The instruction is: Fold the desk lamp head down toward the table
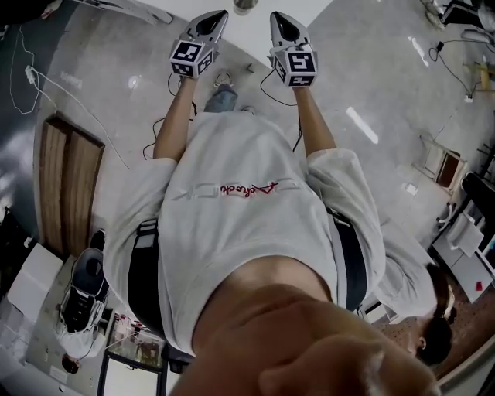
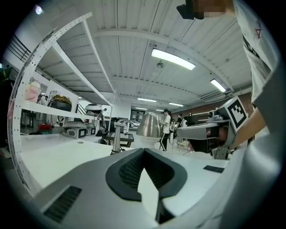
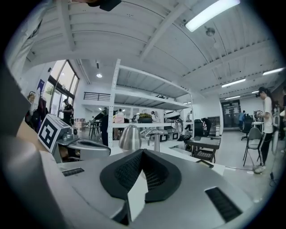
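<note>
The desk lamp stands on the white table (image 1: 249,37) ahead of both grippers. Its shiny metal head (image 2: 149,125) rises behind my left gripper (image 2: 143,152), with the thin stem (image 2: 116,139) to its left. In the right gripper view the same head (image 3: 130,137) and stem (image 3: 156,140) show just above my right gripper (image 3: 142,152). Both pairs of jaws are shut with nothing between them, and neither touches the lamp. From above, the left gripper (image 1: 219,15) and right gripper (image 1: 276,17) are held side by side at arm's length, the lamp head (image 1: 246,6) between their tips.
A white shelf rack (image 2: 44,107) with boxes and devices stands along the table's far side. People (image 2: 166,127) stand in the background, with a chair (image 3: 252,138) nearby. Below me lie floor cables and a wooden board (image 1: 69,186).
</note>
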Action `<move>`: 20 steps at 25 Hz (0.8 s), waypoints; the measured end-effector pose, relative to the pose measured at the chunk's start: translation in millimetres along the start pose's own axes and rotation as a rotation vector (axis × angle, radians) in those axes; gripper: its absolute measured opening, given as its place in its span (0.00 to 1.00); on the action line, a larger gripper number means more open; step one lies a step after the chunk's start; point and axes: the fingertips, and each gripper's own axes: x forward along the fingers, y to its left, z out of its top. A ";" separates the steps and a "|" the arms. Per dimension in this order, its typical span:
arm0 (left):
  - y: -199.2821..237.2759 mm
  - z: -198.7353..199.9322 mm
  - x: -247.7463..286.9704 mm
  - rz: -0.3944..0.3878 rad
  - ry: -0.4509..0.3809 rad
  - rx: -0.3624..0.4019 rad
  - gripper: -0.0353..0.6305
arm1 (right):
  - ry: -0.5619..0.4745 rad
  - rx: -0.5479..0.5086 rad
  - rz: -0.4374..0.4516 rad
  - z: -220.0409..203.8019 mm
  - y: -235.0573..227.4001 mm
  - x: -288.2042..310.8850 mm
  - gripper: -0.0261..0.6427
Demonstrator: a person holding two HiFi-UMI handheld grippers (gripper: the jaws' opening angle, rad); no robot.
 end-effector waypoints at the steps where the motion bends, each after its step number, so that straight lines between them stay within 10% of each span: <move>1: -6.5 -1.6 -4.8 0.002 0.001 0.001 0.09 | 0.004 0.000 0.004 -2.7 4.4 -6.3 0.05; 20: -61.9 -17.9 -50.8 -0.003 0.006 0.021 0.09 | 0.022 -0.004 0.048 -19.1 53.8 -60.2 0.05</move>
